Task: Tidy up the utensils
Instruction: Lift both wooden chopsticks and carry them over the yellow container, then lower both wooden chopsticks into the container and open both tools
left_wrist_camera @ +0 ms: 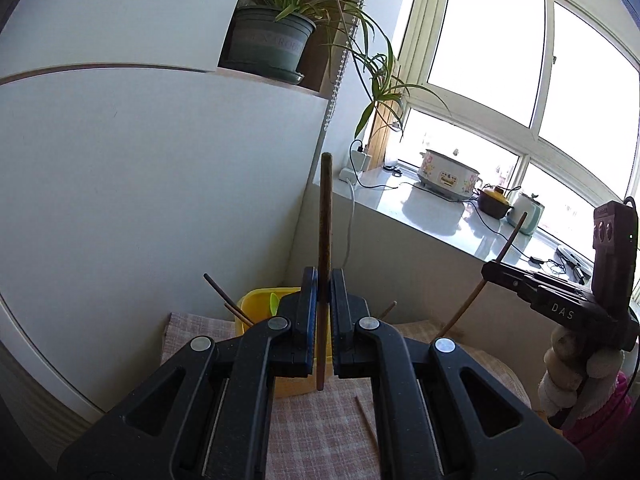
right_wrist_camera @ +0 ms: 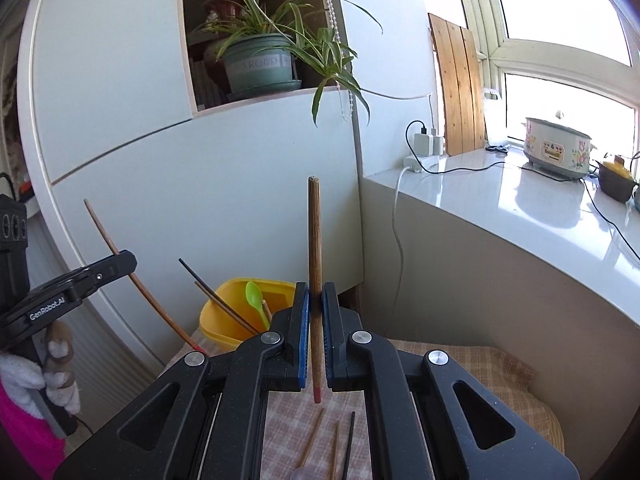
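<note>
Holding one wooden chopstick upright in each tool, I see the left gripper (left_wrist_camera: 323,294) at centre frame with its fingers clamped on the left chopstick (left_wrist_camera: 325,216). In the other view, the right gripper (right_wrist_camera: 315,306) has its fingers pinched on the right chopstick (right_wrist_camera: 315,240), red tip pointing down. The yellow bin (right_wrist_camera: 224,316) sits at lower centre, left of the fingers, holding a green spoon (right_wrist_camera: 254,298) and dark chopsticks. More loose chopsticks (right_wrist_camera: 334,446) lie on the checked cloth (right_wrist_camera: 288,420) covering the worktop, at the bottom of the frame.
</note>
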`<state>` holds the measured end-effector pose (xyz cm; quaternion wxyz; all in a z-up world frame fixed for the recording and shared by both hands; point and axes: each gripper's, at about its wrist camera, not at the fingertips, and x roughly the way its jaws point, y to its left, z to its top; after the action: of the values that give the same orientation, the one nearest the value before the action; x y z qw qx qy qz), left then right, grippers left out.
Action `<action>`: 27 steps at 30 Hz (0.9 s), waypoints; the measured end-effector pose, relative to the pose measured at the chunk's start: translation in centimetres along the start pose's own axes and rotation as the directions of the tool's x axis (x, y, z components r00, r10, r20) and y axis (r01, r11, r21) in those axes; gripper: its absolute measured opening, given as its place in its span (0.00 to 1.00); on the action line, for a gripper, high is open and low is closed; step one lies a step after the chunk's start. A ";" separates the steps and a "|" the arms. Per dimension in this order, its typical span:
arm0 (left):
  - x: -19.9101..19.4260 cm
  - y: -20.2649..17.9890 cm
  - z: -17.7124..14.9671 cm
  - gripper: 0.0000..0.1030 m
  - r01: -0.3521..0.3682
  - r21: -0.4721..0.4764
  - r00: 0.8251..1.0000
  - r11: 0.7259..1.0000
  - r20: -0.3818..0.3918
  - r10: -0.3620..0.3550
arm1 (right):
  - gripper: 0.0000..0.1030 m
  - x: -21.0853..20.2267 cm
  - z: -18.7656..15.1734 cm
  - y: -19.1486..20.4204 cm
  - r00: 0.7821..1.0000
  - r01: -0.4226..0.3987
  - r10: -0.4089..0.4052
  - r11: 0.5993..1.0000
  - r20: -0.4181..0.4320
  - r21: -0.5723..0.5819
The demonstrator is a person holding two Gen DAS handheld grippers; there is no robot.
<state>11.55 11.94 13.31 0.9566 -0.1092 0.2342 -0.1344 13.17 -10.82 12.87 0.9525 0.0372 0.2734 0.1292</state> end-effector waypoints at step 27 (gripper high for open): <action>4.7 2.7 1.2 0.03 -0.076 0.021 0.997 0.997 -0.015 0.076 | 0.04 7.6 5.1 1.7 0.997 -0.063 0.063 0.998 0.042 -0.003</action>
<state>16.70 13.21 11.65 0.9602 -0.0891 0.2445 -0.1011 21.68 -7.11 13.56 0.9535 0.0479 0.2517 0.1587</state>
